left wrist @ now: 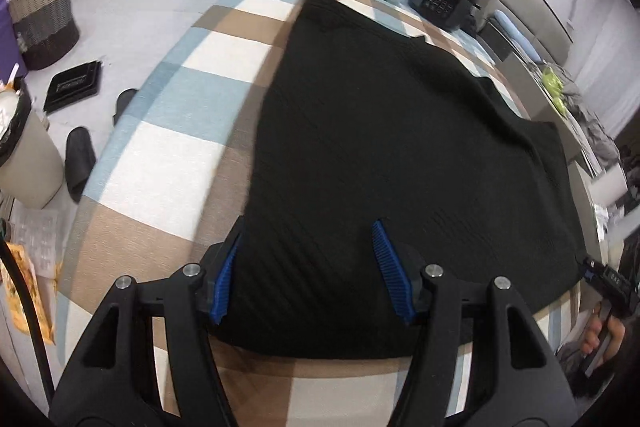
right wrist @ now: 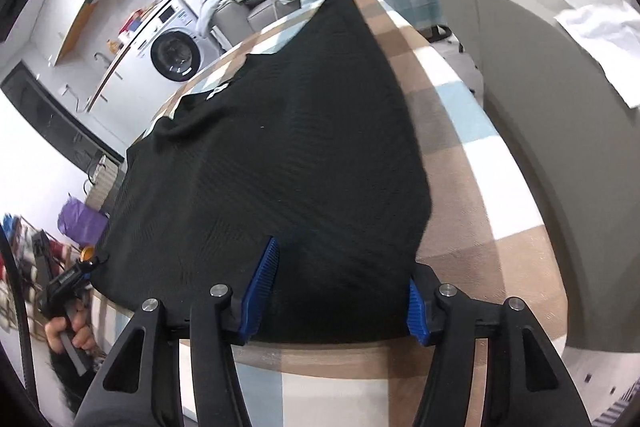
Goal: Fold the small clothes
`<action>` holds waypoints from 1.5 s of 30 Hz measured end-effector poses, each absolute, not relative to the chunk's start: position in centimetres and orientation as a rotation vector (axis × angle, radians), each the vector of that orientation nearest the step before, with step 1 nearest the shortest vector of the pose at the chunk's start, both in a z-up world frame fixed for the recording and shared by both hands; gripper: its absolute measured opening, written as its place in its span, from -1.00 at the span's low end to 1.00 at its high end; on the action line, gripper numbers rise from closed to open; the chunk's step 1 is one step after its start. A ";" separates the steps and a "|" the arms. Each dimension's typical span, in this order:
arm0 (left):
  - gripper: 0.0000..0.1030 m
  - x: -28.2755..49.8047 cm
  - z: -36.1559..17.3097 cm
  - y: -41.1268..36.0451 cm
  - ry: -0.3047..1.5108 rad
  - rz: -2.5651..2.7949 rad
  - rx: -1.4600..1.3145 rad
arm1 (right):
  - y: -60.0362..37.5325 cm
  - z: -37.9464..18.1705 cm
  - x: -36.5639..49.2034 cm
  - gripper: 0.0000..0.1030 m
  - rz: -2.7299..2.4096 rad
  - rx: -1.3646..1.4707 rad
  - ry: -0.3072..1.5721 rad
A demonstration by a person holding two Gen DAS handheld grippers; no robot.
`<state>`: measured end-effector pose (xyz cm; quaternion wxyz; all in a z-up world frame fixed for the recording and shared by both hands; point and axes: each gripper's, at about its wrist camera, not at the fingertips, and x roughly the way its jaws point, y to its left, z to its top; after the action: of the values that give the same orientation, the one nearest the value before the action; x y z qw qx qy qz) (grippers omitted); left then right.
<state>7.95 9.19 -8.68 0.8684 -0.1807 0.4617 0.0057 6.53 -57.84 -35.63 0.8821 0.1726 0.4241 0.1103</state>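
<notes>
The table [left wrist: 160, 155], under its blue, white and tan check cloth, fills the middle of both wrist views, and I take it as the folding surface: flat and wide enough to lay the piece out whole.

The black garment [left wrist: 380, 147] lies spread across that cloth, from the lower centre of the left view up toward the upper middle, its near hem along the bottom just ahead of my tongs. In the right view the same garment [right wrist: 272, 155] runs from lower centre to upper right. It looks laid out flat so the hem corners can be taken together; I judge no fold has been made yet.

My left gripper [left wrist: 308, 275] sits at the lower centre of its view with jaws apart, over the garment's near left corner, one blue pad by the side edge and the other over the fabric. The pads do not press on the cloth, as far as I can tell.

My right gripper [right wrist: 340, 291] is at the lower centre of its own view, also apart, straddling the near right corner the same way. Nothing is pinched there either.

Each tool shows small at the edge of the other's view, so they sit at opposite ends of the hem, placed for a matched lift.
</notes>
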 end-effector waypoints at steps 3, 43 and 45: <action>0.12 7.7 -8.7 8.4 0.955 0.002 -0.358 | -57.0 -35.5 6.4 -0.11 0.242 0.322 0.871; 0.50 -4.7 3.7 6.9 0.681 0.029 -0.296 | -52.5 -20.7 -0.9 0.44 0.306 0.082 0.549; 0.66 -5.6 5.2 6.8 0.638 0.043 -0.291 | -52.2 -18.8 -2.3 0.50 0.312 0.062 0.503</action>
<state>-5.64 6.80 5.22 0.9389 -0.1427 0.3126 0.0211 -2.26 -52.16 -18.80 0.9560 0.0307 0.2480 0.1535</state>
